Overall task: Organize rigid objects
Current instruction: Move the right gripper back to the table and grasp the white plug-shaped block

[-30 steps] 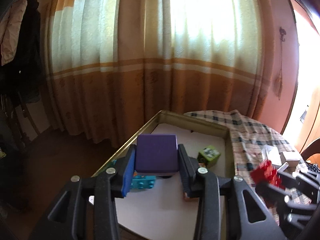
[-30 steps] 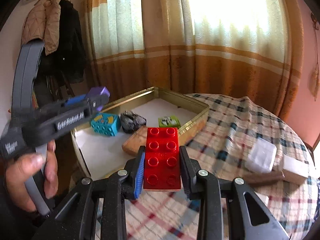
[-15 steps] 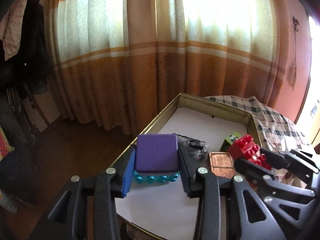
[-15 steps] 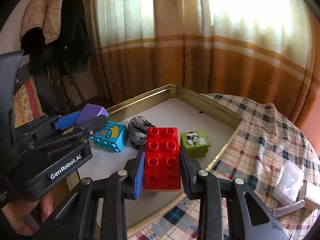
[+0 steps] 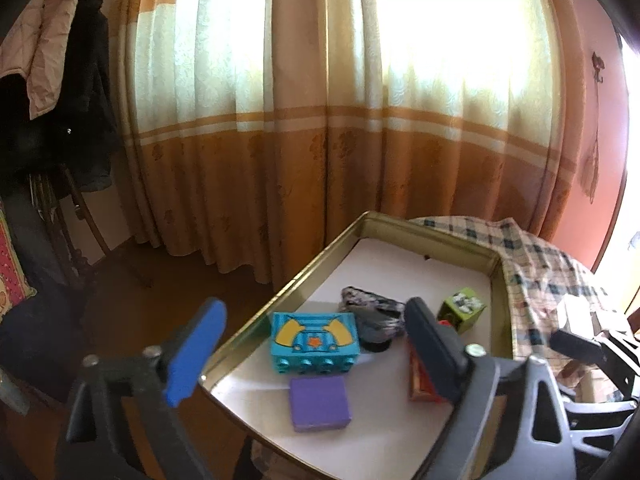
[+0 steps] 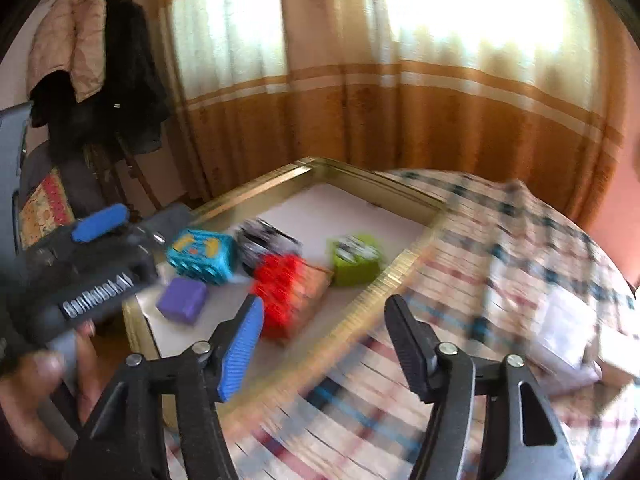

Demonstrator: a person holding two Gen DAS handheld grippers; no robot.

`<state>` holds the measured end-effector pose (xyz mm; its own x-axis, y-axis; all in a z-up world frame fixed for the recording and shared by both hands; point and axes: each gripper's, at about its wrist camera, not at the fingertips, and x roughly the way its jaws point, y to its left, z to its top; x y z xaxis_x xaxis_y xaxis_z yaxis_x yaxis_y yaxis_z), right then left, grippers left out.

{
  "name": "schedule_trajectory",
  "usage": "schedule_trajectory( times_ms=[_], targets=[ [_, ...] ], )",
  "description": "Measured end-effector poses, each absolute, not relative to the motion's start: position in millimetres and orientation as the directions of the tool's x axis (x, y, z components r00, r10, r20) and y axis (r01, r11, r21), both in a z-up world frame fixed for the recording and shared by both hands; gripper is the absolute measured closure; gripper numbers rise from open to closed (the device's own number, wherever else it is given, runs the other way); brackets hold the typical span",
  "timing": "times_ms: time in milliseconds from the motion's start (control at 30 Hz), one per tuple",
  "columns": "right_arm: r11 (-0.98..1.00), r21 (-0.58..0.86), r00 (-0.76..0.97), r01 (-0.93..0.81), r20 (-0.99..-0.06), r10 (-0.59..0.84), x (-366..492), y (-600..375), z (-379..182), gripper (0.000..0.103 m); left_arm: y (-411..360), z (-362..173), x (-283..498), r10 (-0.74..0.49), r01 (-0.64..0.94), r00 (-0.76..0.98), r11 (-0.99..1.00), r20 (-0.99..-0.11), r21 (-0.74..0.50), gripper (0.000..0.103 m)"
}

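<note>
Left gripper [image 5: 316, 354] opening, nothing between its jaws; purple block [image 5: 320, 402] lies in the tray [image 5: 280, 300]. Right gripper [image 6: 324, 340] likewise opening and empty, red brick [image 6: 280, 294] resting aslant on a brown block. Risk: the brick may topple off.

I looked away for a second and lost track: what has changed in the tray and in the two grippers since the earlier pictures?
Both blocks were let go. The left gripper, jaws opening, dropped the purple block into the tray, in front of the blue brick. The right gripper, also opening, released the red brick, now partly on the brown block. The blue brick, the dark object and the green cube stayed put.
</note>
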<state>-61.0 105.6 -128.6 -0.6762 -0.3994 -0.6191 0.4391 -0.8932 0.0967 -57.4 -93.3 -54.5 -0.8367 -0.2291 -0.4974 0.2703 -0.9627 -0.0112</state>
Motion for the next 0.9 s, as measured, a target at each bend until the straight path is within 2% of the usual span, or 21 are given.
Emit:
schedule_trajectory(
  times_ms=[200,367,500,833,867,900],
  targets=[
    [-0.946,0.076,-0.700,0.315,-0.654,-0.285,-39,180,-138,0.032,-63,-52,-45,-0.138,0.197,-0.862,-0.978,-0.488,-0.072,0.006],
    [-0.979,0.054,-0.689,0.197,-0.703,-0.177,-38,220,-152,0.032,-25,-55,-38,-0.069,0.106,-0.872,-0.993,-0.484,-0.049,0.000],
    [-0.985,0.053,-0.663,0.165,-0.733,-0.150,-48,226,-161,0.032,-5,-57,-40,-0.008,0.041,-0.860,-0.998,-0.510,-0.053,0.000],
    [-0.990,0.038,-0.605,0.133,-0.788,-0.111,-61,226,-182,0.032,24,-63,-52,0.036,-0.020,-0.844,-0.999,-0.535,-0.035,0.000],
    [-0.991,0.037,-0.610,0.132,-0.785,-0.110,-61,226,-181,0.035,27,-64,-53,0.038,-0.025,-0.842,-0.999,-0.539,-0.032,0.000],
    [-0.990,0.042,-0.611,0.137,-0.783,-0.118,-61,226,-180,0.045,30,-65,-55,0.042,-0.031,-0.838,-0.999,-0.544,-0.029,0.000]
  ],
)
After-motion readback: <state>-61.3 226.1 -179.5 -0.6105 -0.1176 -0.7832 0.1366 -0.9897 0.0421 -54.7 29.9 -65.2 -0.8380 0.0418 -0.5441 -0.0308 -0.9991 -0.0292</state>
